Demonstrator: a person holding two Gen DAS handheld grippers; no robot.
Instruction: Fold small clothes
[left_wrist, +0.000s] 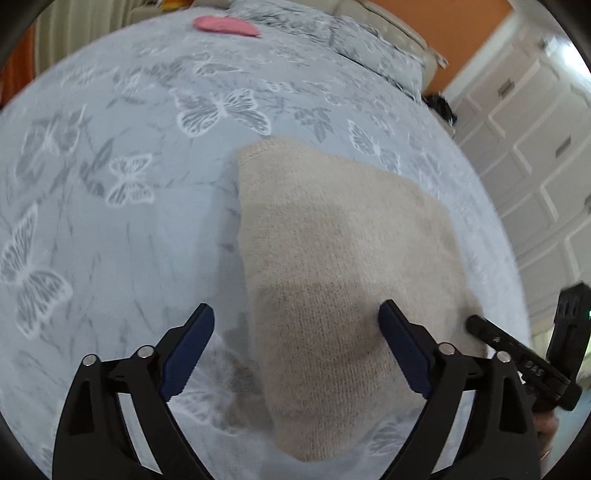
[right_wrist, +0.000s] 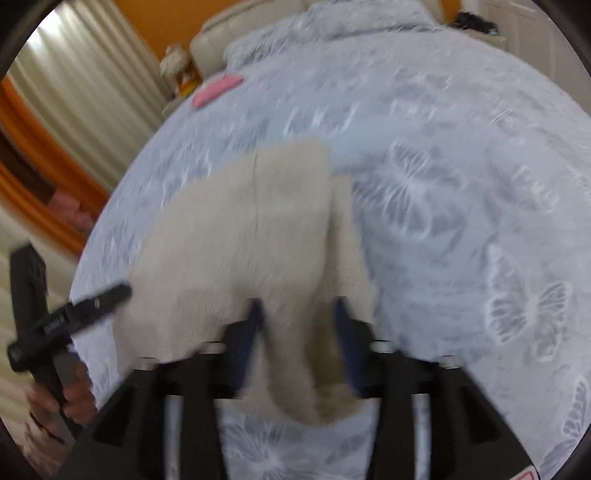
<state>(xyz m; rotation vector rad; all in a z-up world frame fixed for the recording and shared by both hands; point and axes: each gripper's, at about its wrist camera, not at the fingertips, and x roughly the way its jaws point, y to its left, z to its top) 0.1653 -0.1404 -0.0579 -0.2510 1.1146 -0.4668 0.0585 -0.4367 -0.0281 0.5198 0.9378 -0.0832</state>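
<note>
Left gripper (left_wrist: 295, 347) hangs pitched steeply down over the near end of the beige knit garment (left_wrist: 332, 266), jaws spread wide, nothing pinched; its left blue pad (left_wrist: 188, 350) sits over bare bedspread (left_wrist: 110, 240), its other pad over the knit, so the garment's near left edge runs between the jaws. Right gripper (right_wrist: 299, 339) is at a similar downward tilt, jaws parted to a middling gap, with a hanging fold of the same garment (right_wrist: 236, 236) passing between the blue pads; the right wrist view is motion-blurred, so contact cannot be read for sure, but the pads look clear of the cloth, judged released rather than held. The right tool's finger shows at the lower right of the left wrist view, just beside the garment's right edge, and the left tool shows at the lower left of the right wrist view with the person's hand (right_wrist: 62, 402) gripping its handle. The garment lies on the bed, long axis running away from both tongs toward the far side, narrow end nearest, broader hemmed end farther. Both hands are at the near end, the left one more squarely over it. Likely the next grab is a near corner or edge, to carry it forward along that axis. Far off, a pink item (left_wrist: 225, 25) rests near the pillows, well apart.
</note>
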